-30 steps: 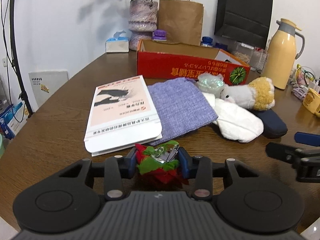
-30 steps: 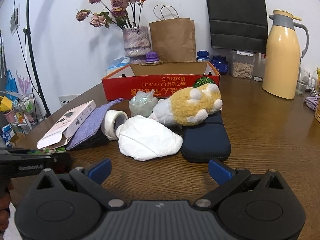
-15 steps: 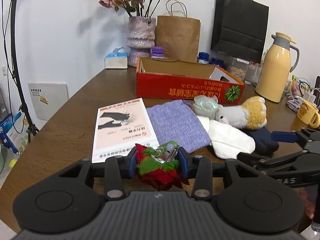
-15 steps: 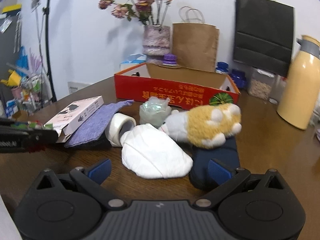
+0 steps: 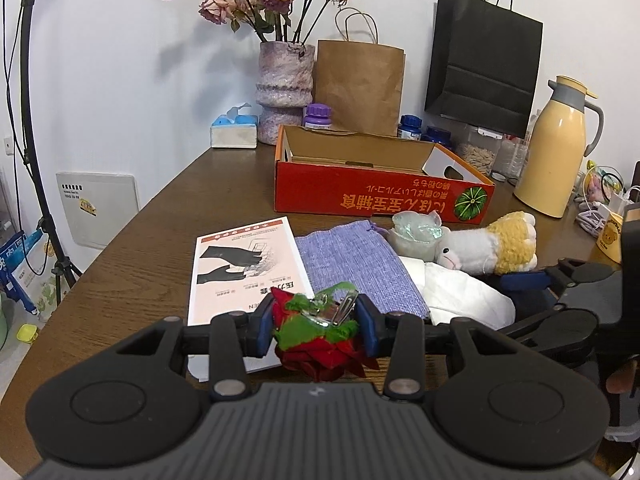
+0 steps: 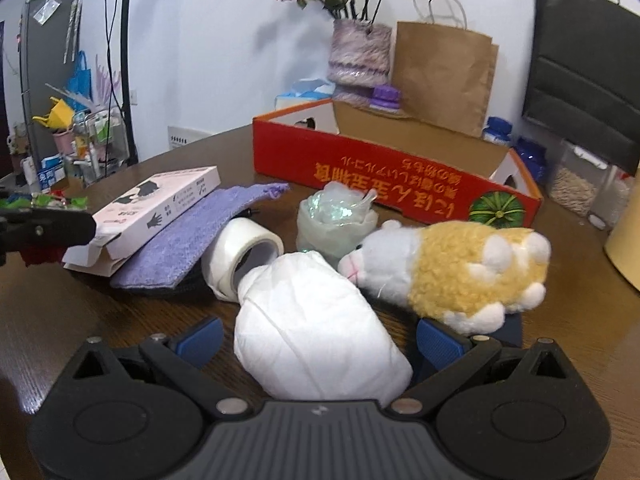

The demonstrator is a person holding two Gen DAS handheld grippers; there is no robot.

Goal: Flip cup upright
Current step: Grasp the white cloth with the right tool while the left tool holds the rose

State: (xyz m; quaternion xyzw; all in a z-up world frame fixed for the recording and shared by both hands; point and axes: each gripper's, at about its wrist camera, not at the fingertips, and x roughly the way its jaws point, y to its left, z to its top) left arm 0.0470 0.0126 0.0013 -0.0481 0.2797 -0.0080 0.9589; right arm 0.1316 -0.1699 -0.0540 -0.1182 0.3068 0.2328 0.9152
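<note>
Zero flip progress: the translucent cup [image 6: 335, 222] stands mouth-down on the counter [image 6: 80, 320] between tape roll [image 6: 240, 254] and plush toy [image 6: 448, 268], untouched. Right gripper [image 6: 316, 340] fingers spread wide around the white bundle [image 6: 312, 336]. Left gripper [image 5: 316, 322] clamps a red-green hair clip [image 5: 320, 320].

i see a dark brown wood-grain surface [image 6: 48, 320], a red box [image 5: 380, 196] with gold lettering and a green pumpkin mark, a lilac woven pouch [image 5: 356, 268], a white and yellow plush toy [image 6: 452, 268], a white bundle [image 6: 312, 332], and blue pads on my black right hand-held gripper [image 6: 316, 340].
</note>
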